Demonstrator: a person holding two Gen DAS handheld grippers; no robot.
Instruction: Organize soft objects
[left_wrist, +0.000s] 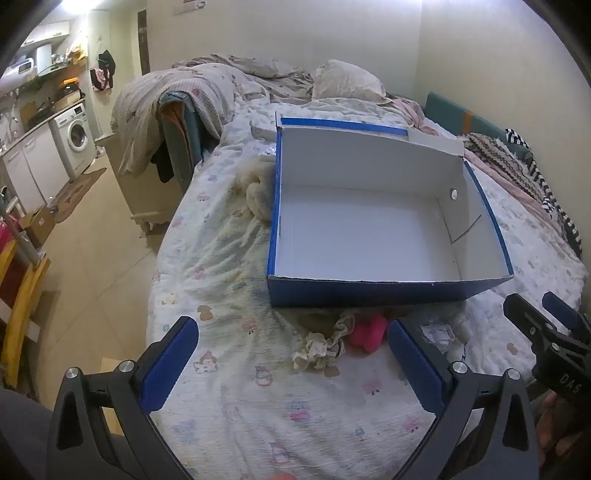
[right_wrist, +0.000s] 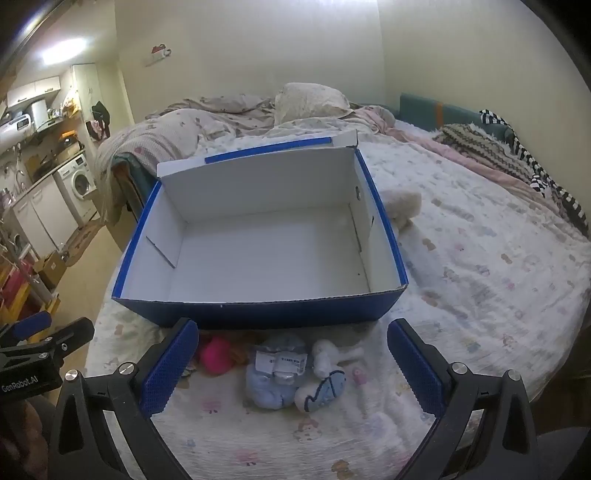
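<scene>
An empty blue cardboard box (left_wrist: 369, 291) with a white inside stands on the bed; it also shows in the right wrist view (right_wrist: 258, 314). In front of it lie a pink plush toy (left_wrist: 367, 334) (right_wrist: 216, 354), a crumpled cream scrunchie (left_wrist: 319, 347), a light blue bundle with a paper label (right_wrist: 275, 376) and a white-and-blue plush (right_wrist: 325, 384). A cream fluffy toy (left_wrist: 258, 192) (right_wrist: 402, 203) lies beside the box. My left gripper (left_wrist: 291, 365) is open above the scrunchie. My right gripper (right_wrist: 291, 367) is open above the blue bundle.
The bed's printed sheet (left_wrist: 229, 258) drops to a tiled floor (left_wrist: 92, 258) on the left. Rumpled quilts and a pillow (left_wrist: 343, 79) lie at the far end, knit clothes (right_wrist: 491, 151) along the right wall. A washing machine (left_wrist: 75, 138) stands far left.
</scene>
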